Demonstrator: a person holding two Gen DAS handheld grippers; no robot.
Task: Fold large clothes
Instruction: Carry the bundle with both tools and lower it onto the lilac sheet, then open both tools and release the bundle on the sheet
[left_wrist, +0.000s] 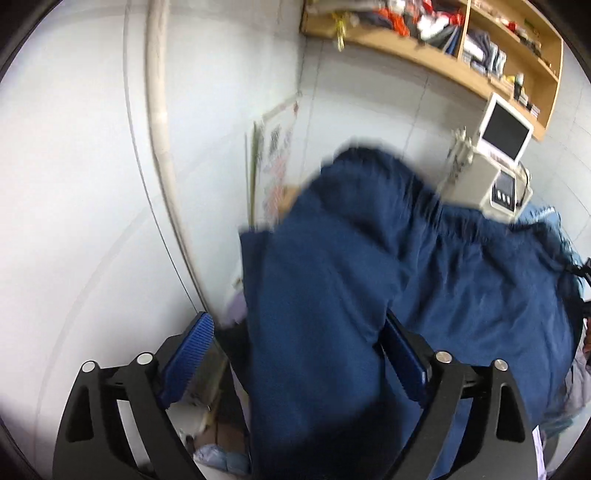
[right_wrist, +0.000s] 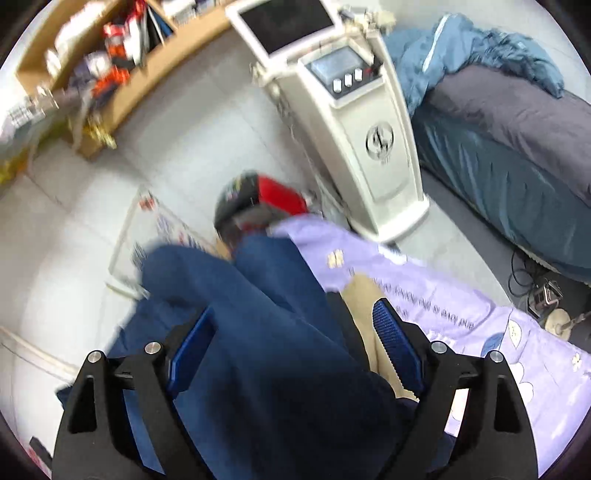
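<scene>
A large navy garment (left_wrist: 461, 280) hangs and bunches in front of me, blurred. In the left wrist view a long fold of it drops between the jaws of my left gripper (left_wrist: 297, 317), which stand wide apart. The left pad (left_wrist: 195, 354) is clear of the cloth and the right pad (left_wrist: 402, 362) lies at its edge. In the right wrist view the same navy garment (right_wrist: 258, 295) runs down between the wide jaws of my right gripper (right_wrist: 295, 308). A gap shows beside the right pad (right_wrist: 395, 343), so neither gripper pinches the cloth.
A lilac printed sheet (right_wrist: 443, 306) covers the surface under the garment. Behind it stand a white machine with a screen (right_wrist: 354, 122), a red and black object (right_wrist: 258, 203), a bed with blue bedding (right_wrist: 517, 147) and a cluttered wooden shelf (left_wrist: 424, 59). Cables (right_wrist: 543, 291) lie on the floor.
</scene>
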